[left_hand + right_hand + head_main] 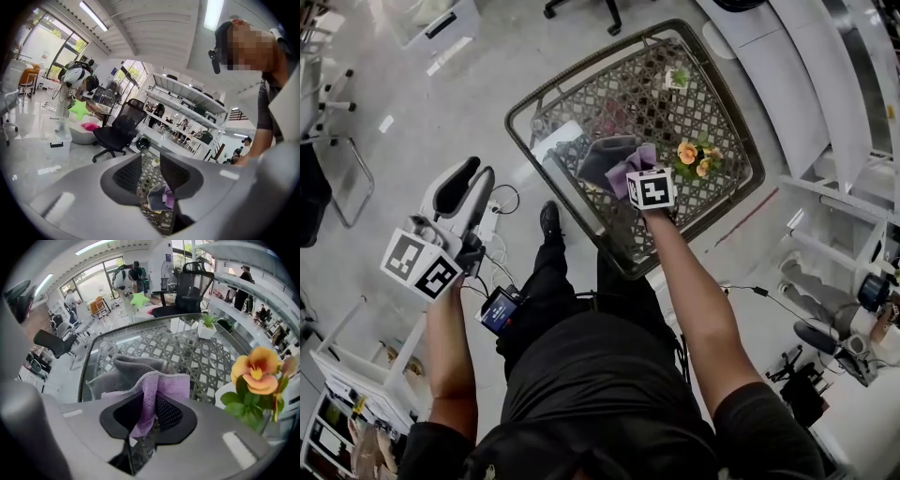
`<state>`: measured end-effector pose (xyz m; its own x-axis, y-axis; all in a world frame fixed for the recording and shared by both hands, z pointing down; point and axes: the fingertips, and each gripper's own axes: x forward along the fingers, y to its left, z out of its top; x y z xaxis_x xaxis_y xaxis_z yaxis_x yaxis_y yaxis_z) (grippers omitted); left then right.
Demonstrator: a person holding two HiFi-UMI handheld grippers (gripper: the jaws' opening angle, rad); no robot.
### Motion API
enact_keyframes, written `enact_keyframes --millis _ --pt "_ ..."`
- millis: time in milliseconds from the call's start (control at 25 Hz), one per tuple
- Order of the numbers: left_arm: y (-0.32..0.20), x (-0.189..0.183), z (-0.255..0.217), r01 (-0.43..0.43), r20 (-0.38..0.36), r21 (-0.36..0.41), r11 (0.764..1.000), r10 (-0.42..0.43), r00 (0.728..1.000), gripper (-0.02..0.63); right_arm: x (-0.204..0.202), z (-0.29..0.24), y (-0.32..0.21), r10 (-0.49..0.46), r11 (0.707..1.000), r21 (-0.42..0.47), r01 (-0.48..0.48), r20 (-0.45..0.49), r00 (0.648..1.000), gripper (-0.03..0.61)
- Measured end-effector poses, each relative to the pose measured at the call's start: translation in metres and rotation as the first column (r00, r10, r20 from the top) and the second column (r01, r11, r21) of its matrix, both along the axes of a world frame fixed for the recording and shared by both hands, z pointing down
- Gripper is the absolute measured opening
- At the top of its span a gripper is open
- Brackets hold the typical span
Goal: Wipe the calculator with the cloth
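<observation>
Black shirt and trousers fill the near edge of the head view, where we stand at a corner of the tabletop (637, 94).

Closest to us, the left forearm (450, 347) is bent out to the side. It carries the left tongs (478, 173) off the tabletop, above the floor. They point roughly level toward the work, their jaws a little apart with nothing between them. We judge they are parked there to stay out of the way, ready to steady something later.

Farther out, the right arm (698, 300) is stretched forward over the glass and lattice. The right tongs (152, 401) are tipped steeply down and pressed together, pinching a fold of the cloth (161, 385). The held part is purple; grey folds trail behind it onto the glass, and we cannot tell whether that is one piece or two. Gripping a bunched fold leaves loose fabric below for rubbing.

We cannot make out the calculator in any view; it may lie under the grey folds.

Beyond the cloth stand orange flowers (692, 155), and farther still a small potted plant (678, 77).
</observation>
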<state>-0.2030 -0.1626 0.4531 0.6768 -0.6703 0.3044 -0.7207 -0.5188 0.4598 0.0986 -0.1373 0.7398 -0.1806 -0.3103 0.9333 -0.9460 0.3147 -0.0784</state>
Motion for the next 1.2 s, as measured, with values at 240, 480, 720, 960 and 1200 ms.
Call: enact_keyframes --millis 240,480,720,960,1200 --pt "-0.007 0.014 -0.001 -0.033 -0.009 0.008 0.999 0.033 0.999 0.141 0.017 -0.005 0.021 0.005 1.000 -0.026 -0.007 -0.101 0.995 0.074" --pt "-0.012 0.018 -0.003 -0.048 -0.007 0.011 0.999 0.048 0.999 0.141 0.001 -0.012 0.008 -0.269 0.957 0.025 0.289 -0.296 0.917 0.074" --pt "-0.008 0.013 0.002 -0.036 -0.006 0.002 0.999 0.036 0.999 0.141 -0.020 0.005 -0.004 -0.336 0.935 0.003 0.353 -0.305 0.891 0.074" --pt "-0.002 0.005 0.007 -0.013 -0.005 -0.011 1.000 0.013 1.000 0.141 -0.037 0.015 -0.006 -0.367 0.926 -0.029 0.375 -0.293 0.883 0.074" --pt "0.001 0.001 0.009 -0.005 -0.009 -0.011 1.000 0.005 1.000 0.141 -0.065 0.014 -0.020 -0.376 0.922 -0.011 0.387 -0.260 0.889 0.075"
